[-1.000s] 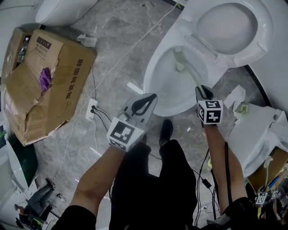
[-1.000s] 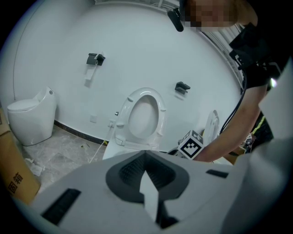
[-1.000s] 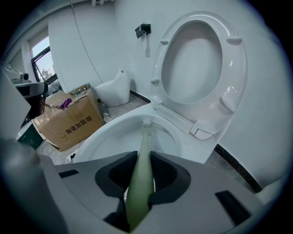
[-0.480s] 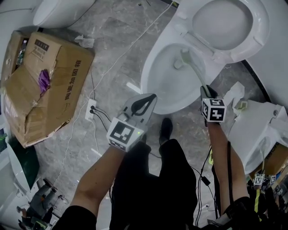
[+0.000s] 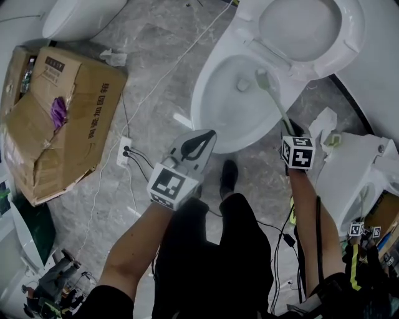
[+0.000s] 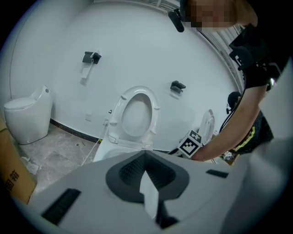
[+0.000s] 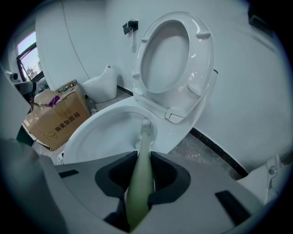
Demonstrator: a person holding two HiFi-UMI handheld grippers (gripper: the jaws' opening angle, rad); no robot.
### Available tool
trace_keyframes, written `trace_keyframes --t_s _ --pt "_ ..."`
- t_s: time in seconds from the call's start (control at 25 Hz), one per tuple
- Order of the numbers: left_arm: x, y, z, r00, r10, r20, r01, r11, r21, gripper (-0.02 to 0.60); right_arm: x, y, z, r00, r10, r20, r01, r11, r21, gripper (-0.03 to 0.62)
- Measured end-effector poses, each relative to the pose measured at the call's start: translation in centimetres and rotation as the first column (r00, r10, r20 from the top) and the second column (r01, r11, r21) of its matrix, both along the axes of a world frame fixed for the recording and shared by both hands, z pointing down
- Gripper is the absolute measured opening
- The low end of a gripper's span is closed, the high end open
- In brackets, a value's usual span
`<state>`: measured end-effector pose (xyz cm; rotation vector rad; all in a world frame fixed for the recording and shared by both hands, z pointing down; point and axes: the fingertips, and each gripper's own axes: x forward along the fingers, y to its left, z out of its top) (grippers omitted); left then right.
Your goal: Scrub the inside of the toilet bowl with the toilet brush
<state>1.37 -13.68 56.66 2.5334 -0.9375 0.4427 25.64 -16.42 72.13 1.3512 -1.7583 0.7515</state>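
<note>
The white toilet bowl [image 5: 224, 112] stands open with its seat and lid [image 5: 308, 28] raised. A pale green toilet brush [image 5: 274, 99] reaches into the bowl, its head [image 5: 262, 78] against the inner wall on the hinge side. My right gripper [image 5: 288, 126] is shut on the brush handle [image 7: 139, 183] just outside the bowl's rim. In the right gripper view the brush head [image 7: 145, 125] rests on the bowl's inner wall [image 7: 105, 132]. My left gripper [image 5: 209, 134] is shut and holds nothing; it hangs in front of the bowl, off its front rim. In the left gripper view, its jaws [image 6: 146, 171] face the toilet [image 6: 135, 114].
A crushed cardboard box [image 5: 59, 118] lies on the floor at the left. A power strip [image 5: 124, 151] with cables lies between it and the toilet. Another white toilet [image 5: 81, 12] stands at the far left, a white fixture [image 5: 355, 180] at the right. My shoe [image 5: 229, 177] is below the bowl.
The brush head has slid across the bowl toward the hinge side, and my right gripper has moved a little right with it. The left gripper has stayed put.
</note>
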Motion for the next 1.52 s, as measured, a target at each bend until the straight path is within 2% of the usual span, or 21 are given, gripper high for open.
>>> trace_keyframes --t_s 0.64,1.16,1.52 --pt "0.3 2.8 -0.4 1.000 0.025 -0.017 -0.025 1.000 -0.012 0.006 1.4 3.6 -0.4 0.997 0.067 -0.028 -0.068 0.997 -0.033 0.094" --pt "-0.7 5.2 -0.7 0.998 0.053 -0.015 -0.053 0.999 -0.010 0.006 0.0 6.9 -1.3 0.998 0.056 -0.023 -0.057 0.998 -0.038 0.094" --pt "-1.4 6.7 -1.0 0.998 0.068 -0.015 -0.068 0.998 -0.010 0.006 -2.0 9.9 -1.3 1.000 0.004 -0.010 -0.005 0.999 -0.054 0.094"
